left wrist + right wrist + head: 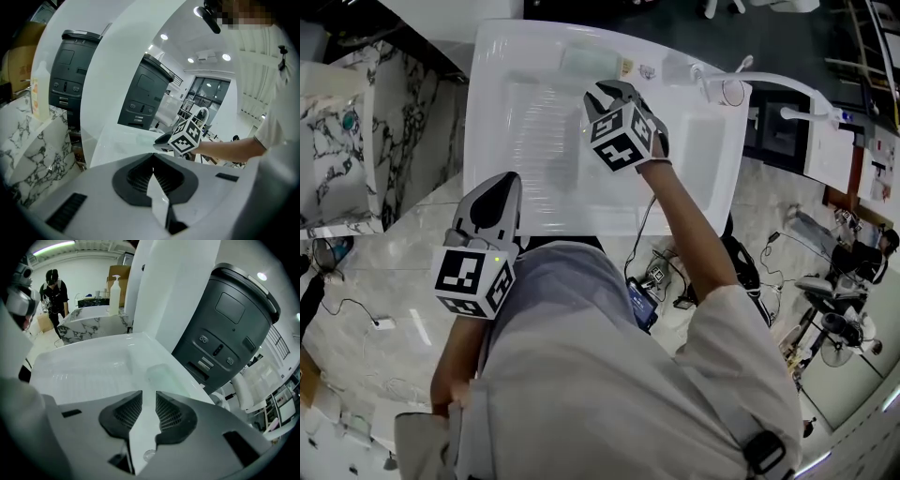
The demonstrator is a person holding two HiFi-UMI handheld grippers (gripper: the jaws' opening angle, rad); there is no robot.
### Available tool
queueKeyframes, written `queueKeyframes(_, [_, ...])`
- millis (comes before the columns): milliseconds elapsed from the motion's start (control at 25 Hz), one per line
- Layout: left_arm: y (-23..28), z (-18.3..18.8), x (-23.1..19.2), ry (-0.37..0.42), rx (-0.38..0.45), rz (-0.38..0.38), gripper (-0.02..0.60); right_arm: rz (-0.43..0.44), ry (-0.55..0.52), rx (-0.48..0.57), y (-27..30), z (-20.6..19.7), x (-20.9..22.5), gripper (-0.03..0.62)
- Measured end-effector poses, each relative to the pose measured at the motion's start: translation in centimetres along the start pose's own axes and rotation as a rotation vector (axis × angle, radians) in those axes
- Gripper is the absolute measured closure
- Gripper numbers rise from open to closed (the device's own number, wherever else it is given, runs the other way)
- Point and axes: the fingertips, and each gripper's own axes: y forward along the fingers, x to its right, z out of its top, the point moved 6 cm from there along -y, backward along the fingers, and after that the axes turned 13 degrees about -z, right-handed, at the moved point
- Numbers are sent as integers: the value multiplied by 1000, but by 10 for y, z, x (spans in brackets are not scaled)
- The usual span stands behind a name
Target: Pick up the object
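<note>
Nearest the body, the left gripper [153,160] hangs back at the near edge of the white basin [492,141]. Its jaws are together at the tips with nothing between them, so it has no part in the reach for now.

Further out, the right gripper [148,401] is over the basin and tilted downward. Its jaws stand a narrow gap apart and are empty, with only the white basin floor showing between the ribbed pads.

Just beyond those jaws lies the task's thing, a pale green translucent block [165,376] (a soap bar, perhaps, though the views do not settle it). It rests flat on the far ledge of the basin, ahead of the right gripper and a little to the right of the gap in the right gripper view. Its long axis runs along the far ledge, roughly crosswise to the line the jaws point along. The right gripper is plainly the nearer of the two; the left is well apart from the block.

Counted: one block, two grippers, one basin. Beyond the basin stands one pump bottle [115,294].
</note>
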Motion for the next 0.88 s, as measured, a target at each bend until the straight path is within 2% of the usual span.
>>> queueKeyframes(320, [2, 5, -6, -16, 11, 10, 575, -31, -159, -13, 19, 3, 0, 502])
queueKeyframes(880, [0, 9, -15, -24, 16, 48, 575, 6, -305, -62, 51, 3, -2, 484])
